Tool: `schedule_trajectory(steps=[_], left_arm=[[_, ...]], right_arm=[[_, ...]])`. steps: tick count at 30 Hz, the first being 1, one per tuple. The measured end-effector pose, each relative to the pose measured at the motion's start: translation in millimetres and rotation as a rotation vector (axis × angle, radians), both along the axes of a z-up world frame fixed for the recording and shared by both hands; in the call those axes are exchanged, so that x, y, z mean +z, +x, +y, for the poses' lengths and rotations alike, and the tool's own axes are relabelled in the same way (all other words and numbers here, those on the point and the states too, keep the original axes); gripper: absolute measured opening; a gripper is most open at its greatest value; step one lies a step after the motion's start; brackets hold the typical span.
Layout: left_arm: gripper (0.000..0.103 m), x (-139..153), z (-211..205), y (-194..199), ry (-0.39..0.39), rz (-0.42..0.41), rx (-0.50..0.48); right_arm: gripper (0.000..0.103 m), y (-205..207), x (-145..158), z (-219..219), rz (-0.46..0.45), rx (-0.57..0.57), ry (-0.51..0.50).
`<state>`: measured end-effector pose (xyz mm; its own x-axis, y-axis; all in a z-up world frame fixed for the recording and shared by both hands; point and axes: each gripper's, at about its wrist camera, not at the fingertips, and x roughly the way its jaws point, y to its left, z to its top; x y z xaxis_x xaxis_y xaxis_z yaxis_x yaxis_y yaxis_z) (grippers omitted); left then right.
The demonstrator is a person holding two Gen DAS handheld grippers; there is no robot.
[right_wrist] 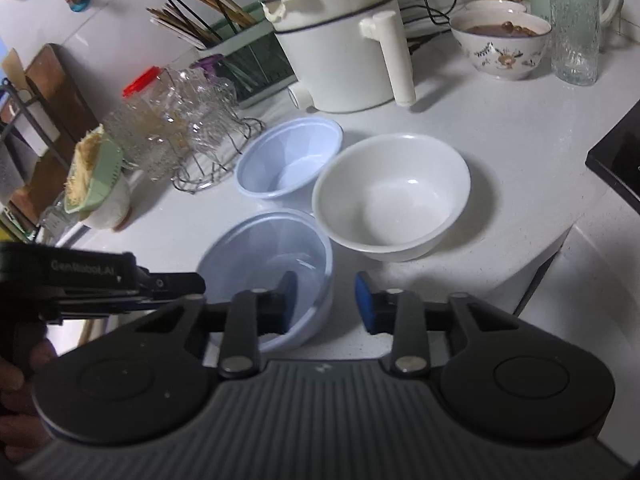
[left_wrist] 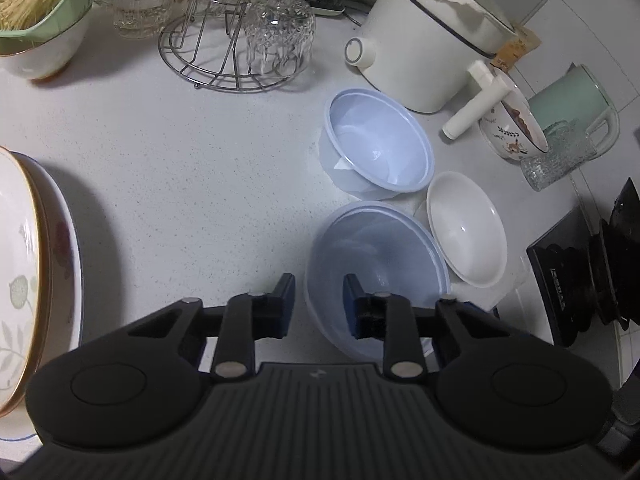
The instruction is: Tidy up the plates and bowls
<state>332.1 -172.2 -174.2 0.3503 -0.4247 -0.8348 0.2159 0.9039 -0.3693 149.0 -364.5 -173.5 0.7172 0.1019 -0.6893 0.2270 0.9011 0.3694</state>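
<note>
Sitting nearest on the white counter [right_wrist: 500, 152], one translucent plastic bowl [right_wrist: 268, 264], likely light, thin-walled, flexible, best pinched at its rim, straddled by the open, empty left gripper [left_wrist: 318, 306] and open, empty right gripper [right_wrist: 326, 300]; white bowl [right_wrist: 392, 196] just beside, probably heavier, breakable.

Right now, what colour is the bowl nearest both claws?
Translucent pale blue bowl; the right wrist view shows it best.

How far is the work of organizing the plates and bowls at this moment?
Done: plates sit stacked at the counter's left edge. In hand: nothing; both the left gripper and right gripper are open around the near plastic bowl's rim. Left: far plastic bowl and white bowl stand separate.
</note>
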Motion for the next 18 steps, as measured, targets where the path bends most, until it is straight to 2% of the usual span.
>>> schedule_trajectory(steps=[4,10,18], left_arm=[[0.022,-1,-4,2,-0.005,0.015,-0.021],[0.022,8,6,-1,0.005,0.011,-0.012],[0.022,23,42,-5,0.026,-0.029,0.072]], right_arm=[[0.02,4,-6,-1,0.01,0.012,0.03],[0.02,8,-3,1,0.009,0.032,0.059],[0.02,25,8,25,-0.025,0.148,0.059]])
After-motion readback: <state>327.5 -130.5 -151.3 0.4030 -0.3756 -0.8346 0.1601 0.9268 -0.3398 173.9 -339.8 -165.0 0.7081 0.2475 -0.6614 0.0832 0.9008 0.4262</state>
